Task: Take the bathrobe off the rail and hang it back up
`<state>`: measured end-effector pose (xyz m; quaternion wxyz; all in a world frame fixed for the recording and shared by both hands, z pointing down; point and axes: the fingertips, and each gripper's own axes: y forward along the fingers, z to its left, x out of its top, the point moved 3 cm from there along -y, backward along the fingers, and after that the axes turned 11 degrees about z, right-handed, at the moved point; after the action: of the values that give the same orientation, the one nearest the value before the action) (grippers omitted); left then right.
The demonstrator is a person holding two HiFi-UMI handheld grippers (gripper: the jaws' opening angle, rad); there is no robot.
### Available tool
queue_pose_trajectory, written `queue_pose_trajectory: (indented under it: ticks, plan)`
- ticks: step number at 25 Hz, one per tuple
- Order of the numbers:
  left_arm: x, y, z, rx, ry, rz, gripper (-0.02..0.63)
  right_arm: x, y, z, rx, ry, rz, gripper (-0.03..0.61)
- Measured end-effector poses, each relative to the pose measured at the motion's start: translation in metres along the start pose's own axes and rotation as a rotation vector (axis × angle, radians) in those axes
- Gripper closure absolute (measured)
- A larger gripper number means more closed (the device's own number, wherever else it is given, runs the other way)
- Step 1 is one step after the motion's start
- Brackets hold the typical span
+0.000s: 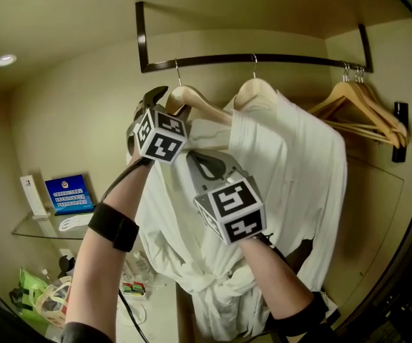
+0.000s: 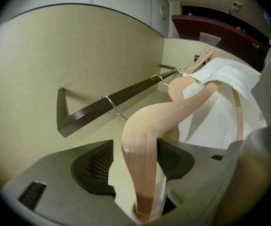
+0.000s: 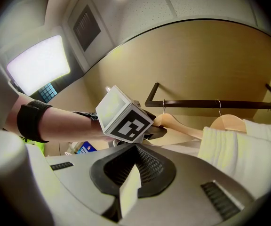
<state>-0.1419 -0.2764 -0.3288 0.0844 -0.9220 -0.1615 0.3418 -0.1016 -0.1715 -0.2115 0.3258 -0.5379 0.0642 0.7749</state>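
Observation:
A white bathrobe (image 1: 292, 163) hangs below the dark rail (image 1: 263, 59) on pale wooden hangers. My left gripper (image 1: 159, 100) is up at the left arm of the left hanger (image 1: 195, 100). In the left gripper view that wooden hanger (image 2: 147, 135) runs between the jaws of the left gripper (image 2: 133, 164). The jaws stand open, with a gap beside the left pad. The right gripper (image 1: 207, 164) sits lower, at the robe's collar. Seen from the right gripper view, the right gripper (image 3: 131, 178) is shut on a thin pale fold of the robe (image 3: 234, 149).
Several empty wooden hangers (image 1: 367, 109) hang at the rail's right end, near a dark hook (image 1: 400, 131) on the side wall. A glass shelf (image 1: 27, 229) with a blue sign (image 1: 70, 194) sits low on the left. Bags (image 1: 38, 299) lie below it.

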Motion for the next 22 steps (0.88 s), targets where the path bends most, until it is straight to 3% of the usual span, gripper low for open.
queue_pose_trajectory:
  ticks: [3, 5, 17, 22]
  plan:
    - [0.002, 0.004, -0.001, 0.003, 0.015, -0.011, 0.355, -0.002, -0.002, -0.002, -0.005, -0.008, 0.002, 0.565]
    - [0.004, 0.004, -0.004, 0.012, 0.036, -0.016, 0.402, -0.005, -0.004, -0.004, -0.009, -0.010, 0.007, 0.565]
    - [0.005, 0.010, -0.004, 0.040, 0.011, -0.008, 0.407, -0.015, -0.002, -0.009, -0.006, 0.006, 0.026, 0.565]
    - [0.004, 0.014, 0.007, 0.052, -0.037, 0.018, 0.408, -0.015, -0.006, -0.013, -0.004, 0.003, 0.020, 0.565]
